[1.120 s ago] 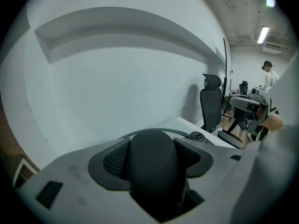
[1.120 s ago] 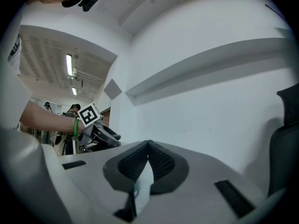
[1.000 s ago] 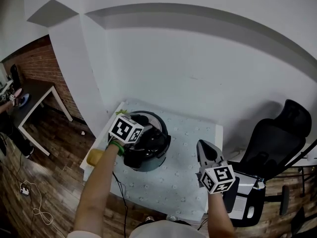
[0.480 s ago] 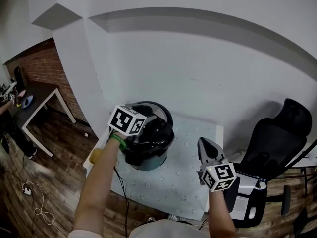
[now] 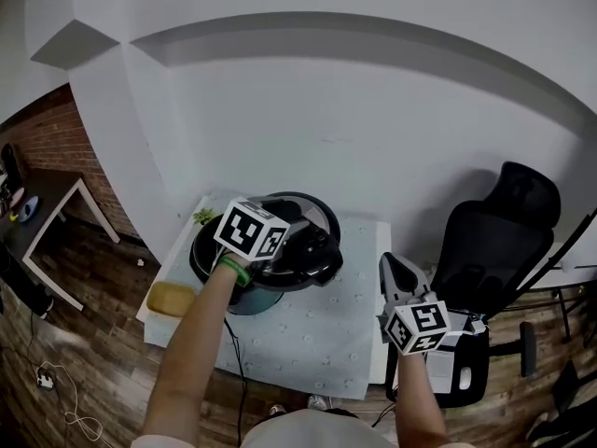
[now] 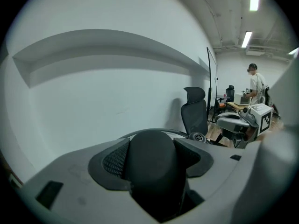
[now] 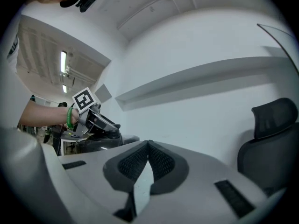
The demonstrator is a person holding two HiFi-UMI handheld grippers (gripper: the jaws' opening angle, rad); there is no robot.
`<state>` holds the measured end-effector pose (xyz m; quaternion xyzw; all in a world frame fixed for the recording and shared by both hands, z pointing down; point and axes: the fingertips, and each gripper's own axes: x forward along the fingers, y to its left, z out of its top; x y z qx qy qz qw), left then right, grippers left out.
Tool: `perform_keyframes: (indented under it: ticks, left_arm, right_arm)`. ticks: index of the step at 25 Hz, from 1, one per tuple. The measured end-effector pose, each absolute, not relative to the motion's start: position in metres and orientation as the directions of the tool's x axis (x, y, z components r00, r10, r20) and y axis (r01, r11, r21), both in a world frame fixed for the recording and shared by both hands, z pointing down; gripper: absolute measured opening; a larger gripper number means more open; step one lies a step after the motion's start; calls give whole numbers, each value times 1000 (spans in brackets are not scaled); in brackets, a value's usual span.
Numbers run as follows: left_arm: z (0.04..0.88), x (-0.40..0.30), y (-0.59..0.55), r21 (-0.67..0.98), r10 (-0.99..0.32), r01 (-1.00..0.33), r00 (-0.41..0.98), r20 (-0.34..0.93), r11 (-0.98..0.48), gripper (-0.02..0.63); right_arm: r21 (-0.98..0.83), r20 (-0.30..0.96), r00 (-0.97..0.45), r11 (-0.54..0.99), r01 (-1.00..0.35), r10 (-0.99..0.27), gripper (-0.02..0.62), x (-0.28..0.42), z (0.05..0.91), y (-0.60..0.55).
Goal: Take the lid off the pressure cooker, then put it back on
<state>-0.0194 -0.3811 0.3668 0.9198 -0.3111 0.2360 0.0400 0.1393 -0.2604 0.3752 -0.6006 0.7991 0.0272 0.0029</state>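
Left gripper [image 5: 283,246], jaws clamped wide on the knob [image 6: 154,167], had raised the lid [image 5: 317,258] rightward, clear of the cooker [image 5: 250,301]; the right gripper's [image 5: 390,265] jaws met, empty.

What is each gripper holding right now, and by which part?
The left gripper grips the lid by its black handle, one jaw on either side. The right gripper is shut and holds nothing.

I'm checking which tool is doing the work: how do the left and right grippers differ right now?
The left gripper is clamped on the lid's black handle; the right gripper has its jaws closed together on nothing. The left gripper is over the pressure cooker; the right gripper hangs off to the side, apart from it. Both are the same grey two-jaw tool.
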Motion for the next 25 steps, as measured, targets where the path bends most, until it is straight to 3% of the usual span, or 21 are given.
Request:
perform_keyframes:
  ticks: [12, 25]
  left_arm:
    - [387, 109, -339, -53, -400, -423, 800, 448, -905, 288]
    - [482, 143, -330, -41, -419, -464, 756, 503, -885, 287]
  right_arm:
    - [71, 3, -60, 60, -996, -998, 0, 241, 384, -198]
    - [59, 44, 18, -15, -998, -999, 0, 283, 399, -176]
